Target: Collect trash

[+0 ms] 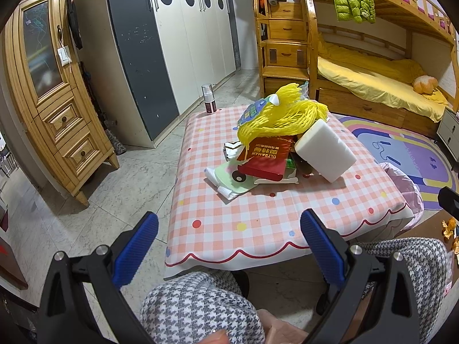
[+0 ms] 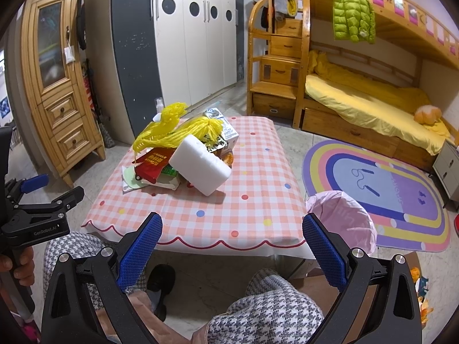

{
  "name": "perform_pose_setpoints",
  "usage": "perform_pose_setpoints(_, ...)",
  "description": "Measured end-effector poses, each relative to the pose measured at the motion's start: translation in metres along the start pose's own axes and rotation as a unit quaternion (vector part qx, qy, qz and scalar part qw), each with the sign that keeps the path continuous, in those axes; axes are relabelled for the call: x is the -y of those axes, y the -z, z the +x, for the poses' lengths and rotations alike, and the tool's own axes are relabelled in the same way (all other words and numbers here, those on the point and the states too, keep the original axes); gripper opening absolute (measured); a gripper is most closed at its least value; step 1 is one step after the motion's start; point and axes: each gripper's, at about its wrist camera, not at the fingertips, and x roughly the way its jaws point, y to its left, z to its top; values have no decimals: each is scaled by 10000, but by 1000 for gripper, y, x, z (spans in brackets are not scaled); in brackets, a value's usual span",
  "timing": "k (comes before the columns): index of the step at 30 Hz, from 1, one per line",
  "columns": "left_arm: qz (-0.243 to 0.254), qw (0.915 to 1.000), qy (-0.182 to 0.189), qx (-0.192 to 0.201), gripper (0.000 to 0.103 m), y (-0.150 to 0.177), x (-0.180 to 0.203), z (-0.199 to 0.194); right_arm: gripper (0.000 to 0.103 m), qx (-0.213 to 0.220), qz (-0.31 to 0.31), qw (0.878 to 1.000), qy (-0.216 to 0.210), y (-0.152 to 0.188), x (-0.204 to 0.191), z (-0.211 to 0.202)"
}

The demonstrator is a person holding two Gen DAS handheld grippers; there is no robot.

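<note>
Bedroom, low table with pink-checked cloth (image 2: pixel 229 215): trash heap mid-table, yellow foam netting (image 2: pixel 172 132) atop, white foam block (image 2: pixel 200 166) leaning, red flat carton (image 2: pixel 155 163) beneath. Pink-lined bin (image 2: pixel 341 223) beside table's right corner. Left gripper (image 1: pixel 229 246), right gripper (image 2: pixel 232 243): both spread, empty, short of heap. Advice: take loose top piece first.

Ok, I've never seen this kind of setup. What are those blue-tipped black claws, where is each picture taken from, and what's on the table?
They are two hand-held grippers, one in each of a person's hands, each carrying a camera that looks out along its fingers. One picture comes from the left gripper, the other from the right gripper. Both are open and hold nothing. On the checked table lies a trash pile: yellow netting, a white foam block, a red box and a carton. A pink-lined bin stands beside the table.
</note>
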Motion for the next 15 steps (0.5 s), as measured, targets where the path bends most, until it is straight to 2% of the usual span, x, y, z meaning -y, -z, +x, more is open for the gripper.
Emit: perform_pose_setpoints(15,-19,10000,-36,-44,96,-1,0,9,97,-16,-50,10000,-47,-2,2,6)
